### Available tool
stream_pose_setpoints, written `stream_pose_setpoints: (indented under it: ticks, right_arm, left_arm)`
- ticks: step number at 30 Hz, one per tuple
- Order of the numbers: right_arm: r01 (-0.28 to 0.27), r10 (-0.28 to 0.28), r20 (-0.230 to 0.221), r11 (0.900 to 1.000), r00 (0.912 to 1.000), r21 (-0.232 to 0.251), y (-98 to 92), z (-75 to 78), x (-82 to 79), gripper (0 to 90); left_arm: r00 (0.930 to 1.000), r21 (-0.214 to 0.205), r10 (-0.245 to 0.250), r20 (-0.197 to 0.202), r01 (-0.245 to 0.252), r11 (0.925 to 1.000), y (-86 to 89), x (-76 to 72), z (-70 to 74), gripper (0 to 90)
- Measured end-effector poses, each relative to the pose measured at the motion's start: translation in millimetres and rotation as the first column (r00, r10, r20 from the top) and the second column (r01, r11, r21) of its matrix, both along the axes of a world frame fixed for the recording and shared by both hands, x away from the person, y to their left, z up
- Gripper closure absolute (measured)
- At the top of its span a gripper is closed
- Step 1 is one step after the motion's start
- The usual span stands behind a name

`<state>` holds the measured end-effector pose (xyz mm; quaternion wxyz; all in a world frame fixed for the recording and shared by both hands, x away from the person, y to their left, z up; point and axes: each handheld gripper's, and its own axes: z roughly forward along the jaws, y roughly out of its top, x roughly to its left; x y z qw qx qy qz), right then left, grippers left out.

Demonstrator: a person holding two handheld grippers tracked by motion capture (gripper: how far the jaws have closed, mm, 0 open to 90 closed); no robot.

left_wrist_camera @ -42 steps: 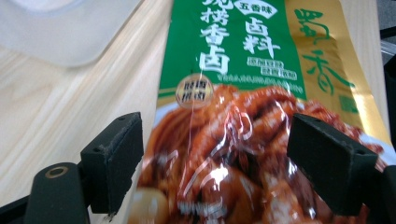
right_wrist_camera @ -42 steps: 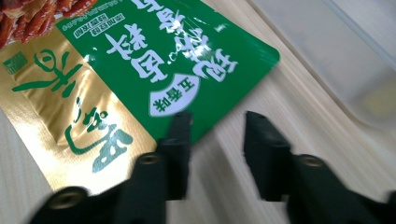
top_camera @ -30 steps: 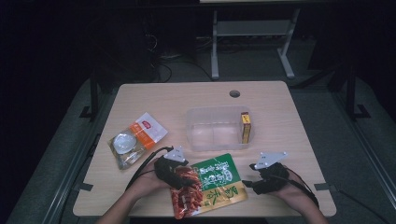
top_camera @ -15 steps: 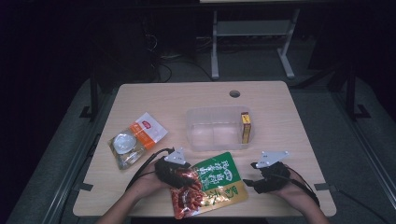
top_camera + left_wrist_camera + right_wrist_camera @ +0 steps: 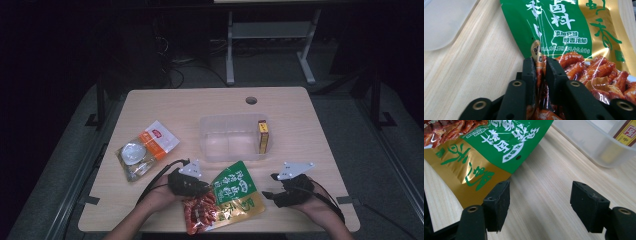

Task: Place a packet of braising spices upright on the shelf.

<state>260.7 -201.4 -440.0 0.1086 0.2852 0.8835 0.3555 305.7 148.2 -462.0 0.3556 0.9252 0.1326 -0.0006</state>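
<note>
While pinched at one edge: green-and-gold snack pouch flat on the table near the front edge, between the two grippers, just in front of the clear plastic box.
Long axis: slanted, from the lower left corner up toward the upper right in the high view; green printed end toward the box, red food picture toward the person.
Left gripper: jaws just closing, now nearly together and pressed on the pouch's crinkled left edge, film bunched up between the pads.
Left hand: wrapped round that gripper, forearm entering from the bottom edge.
Right gripper: jaws well apart, nothing between them but bare wood; left jaw just beside the pouch's gold corner, perhaps brushing it, hard to say from this angle.
Hidden or cut off: lower corner of the pouch close to the bottom of the high view; box only partly caught in both gripper views; print on the pouch too small to read from above.
Hard to make out: contents of the second packet, orange and white with a pale round piece, lying well apart at the left.
Count: two grippers, two packets, one clear box, one small yellow carton standing inside the box at its right end, one round hole in the tabletop.
</note>
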Motion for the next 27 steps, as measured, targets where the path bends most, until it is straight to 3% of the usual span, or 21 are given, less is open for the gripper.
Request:
stream_pose_setpoints:
  ticks: [1,5,12,16,19,27]
  right_arm:
    - [0.002,-0.002,-0.001,1.0,1.0,0.001,-0.5,0.2,-0.4,31.9]
    - [0.009,-0.009,0.003,0.9999,1.0,0.009,-2.7,0.7,-1.2,31.8]
    - [0.019,-0.019,0.007,0.9996,0.9998,0.022,-6.3,2.0,-1.1,32.1]
    - [0.023,-0.023,0.005,0.9994,0.9997,0.025,-7.4,2.1,-0.3,32.4]
    - [0.021,-0.021,0.003,0.9994,0.9998,0.028,-7.3,2.1,0.9,32.5]
    - [0.02,-0.02,0.0,0.9992,0.9998,0.036,-7.4,1.8,1.7,32.5]
  left_arm:
    - [1.0,0.007,-0.003,0.007,0.002,1.0,-0.9,-0.3,0.6,82.0]
    - [0.9995,-0.003,0.014,-0.029,-0.014,0.9999,0.6,2.0,1.4,86.4]
    - [0.9956,-0.046,0.045,-0.082,-0.049,0.9978,6.9,4.7,2.3,89.0]
    - [0.9944,-0.068,0.064,-0.084,-0.069,0.9953,11.4,4.5,5.3,89.2]
    - [0.9938,-0.096,0.088,-0.069,-0.094,0.991,16.7,4.3,10.1,89.3]
    - [0.9872,-0.185,0.146,-0.065,-0.155,0.9705,33.7,5.2,26.3,89.5]
